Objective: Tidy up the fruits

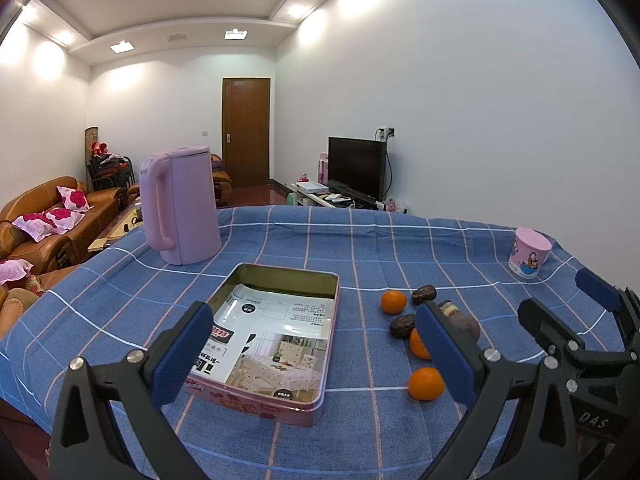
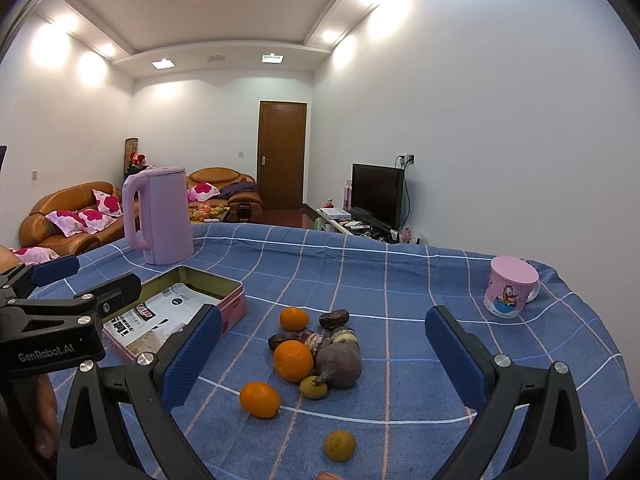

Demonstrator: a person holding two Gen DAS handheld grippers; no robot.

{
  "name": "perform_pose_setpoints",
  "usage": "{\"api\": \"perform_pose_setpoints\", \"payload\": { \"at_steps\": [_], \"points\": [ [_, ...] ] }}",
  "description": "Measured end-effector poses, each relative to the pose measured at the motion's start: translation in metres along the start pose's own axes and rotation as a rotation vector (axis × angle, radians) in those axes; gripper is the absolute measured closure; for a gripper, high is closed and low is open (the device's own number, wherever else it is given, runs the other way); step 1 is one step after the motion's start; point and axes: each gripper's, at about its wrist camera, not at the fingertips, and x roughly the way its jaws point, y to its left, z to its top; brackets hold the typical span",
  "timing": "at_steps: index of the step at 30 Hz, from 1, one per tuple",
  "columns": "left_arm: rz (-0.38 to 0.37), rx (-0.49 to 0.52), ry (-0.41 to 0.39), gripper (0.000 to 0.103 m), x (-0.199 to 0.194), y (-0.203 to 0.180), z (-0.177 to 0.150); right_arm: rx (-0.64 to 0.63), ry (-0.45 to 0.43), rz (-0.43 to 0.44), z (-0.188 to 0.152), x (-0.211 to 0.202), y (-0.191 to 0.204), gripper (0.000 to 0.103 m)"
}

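Between the right gripper's (image 2: 322, 354) spread fingers lie the fruits (image 2: 316, 356).

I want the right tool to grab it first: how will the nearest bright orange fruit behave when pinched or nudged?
The round bright orange fruit lies alone on the blue checked tablecloth, so a nudge would probably roll it. Its smooth curved skin may slip between flat pads unless gripped across the middle. It looks firm, likely tolerating a gentle squeeze.
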Motion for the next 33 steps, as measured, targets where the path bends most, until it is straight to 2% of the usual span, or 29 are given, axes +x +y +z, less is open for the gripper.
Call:
{"api": "perform_pose_setpoints", "payload": {
  "at_steps": [9, 19, 23, 24, 25, 27, 30, 32, 33],
  "points": [
    [-0.001, 0.004, 0.009, 0.000, 0.002, -0.001, -0.004, 0.003, 0.030, -0.021, -0.004, 0.004, -0.006, 0.001],
    [-0.040, 0.044, 0.059, 0.000, 0.017, -0.020, -0.027, 0.015, 0.164, -0.056, -0.046, 0.011, -0.037, 0.001],
    [-0.054, 0.074, 0.071, 0.000, 0.024, -0.031, -0.037, 0.021, 0.223, -0.037, -0.060, 0.018, -0.042, 0.002],
    [-0.056, 0.075, 0.078, 0.000, 0.026, -0.032, -0.038, 0.014, 0.241, -0.025, -0.062, 0.020, -0.041, 0.008],
    [-0.058, 0.077, 0.086, 0.000, 0.029, -0.034, -0.040, 0.008, 0.253, -0.016, -0.064, 0.023, -0.040, 0.019],
    [-0.059, 0.081, 0.096, 0.000, 0.032, -0.036, -0.043, 0.003, 0.278, 0.010, -0.067, 0.027, -0.038, 0.028],
    [-0.065, 0.088, 0.105, 0.000, 0.034, -0.038, -0.046, -0.014, 0.300, 0.048, -0.072, 0.031, -0.031, 0.030],
    [-0.073, 0.094, 0.110, 0.000, 0.036, -0.040, -0.047, -0.014, 0.319, 0.074, -0.074, 0.034, -0.028, 0.038],
    [-0.079, 0.102, 0.117, 0.000, 0.038, -0.042, -0.049, -0.011, 0.328, 0.082, -0.075, 0.035, -0.028, 0.047]
  ]
}}
